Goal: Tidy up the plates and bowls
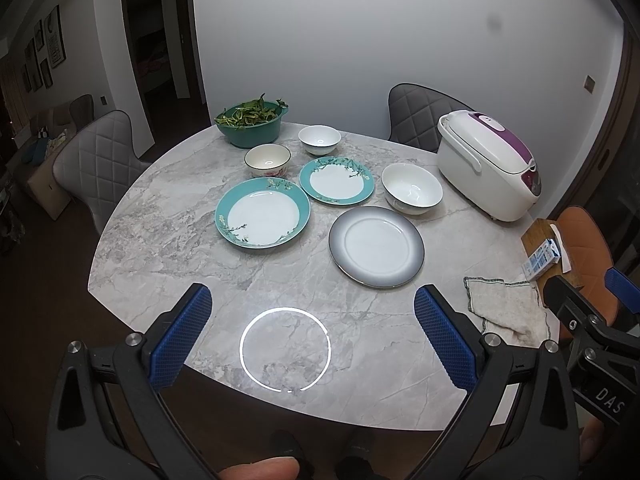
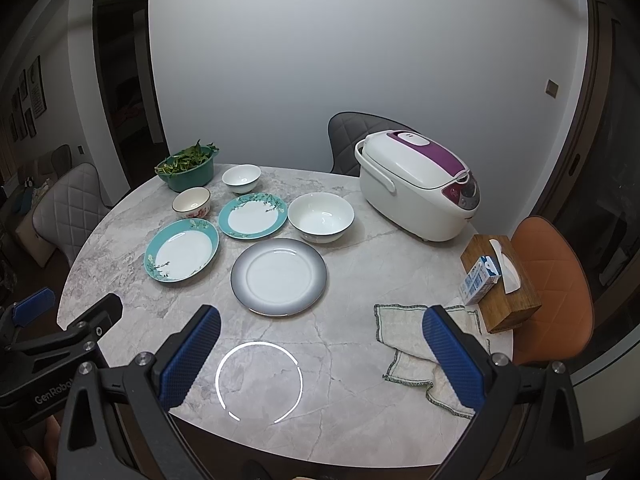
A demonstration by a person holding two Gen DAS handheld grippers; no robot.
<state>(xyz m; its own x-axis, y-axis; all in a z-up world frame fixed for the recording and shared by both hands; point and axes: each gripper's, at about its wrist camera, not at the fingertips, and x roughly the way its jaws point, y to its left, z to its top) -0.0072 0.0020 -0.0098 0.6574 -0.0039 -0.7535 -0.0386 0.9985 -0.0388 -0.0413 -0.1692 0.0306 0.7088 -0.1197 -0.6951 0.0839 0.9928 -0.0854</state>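
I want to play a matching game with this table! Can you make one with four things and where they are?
Things:
1. grey-rimmed plate
2. green bowl
3. rice cooker
4. cloth

Places:
A. at the far left edge, full of leafy greens
B. near edge, beside the wooden tissue box
C. far right, in front of a grey chair
D. nearest of the plates, in the middle

Pairs: 1-D, 2-A, 3-C, 4-B

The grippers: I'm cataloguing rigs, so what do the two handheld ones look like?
Both match: the left gripper and right gripper have black plastic arms with silver screws and blue cross-hatched pads. Seen from the other camera, one body reads "GenRobo", the other "DAS", both cut off. No cables or sleeves show.
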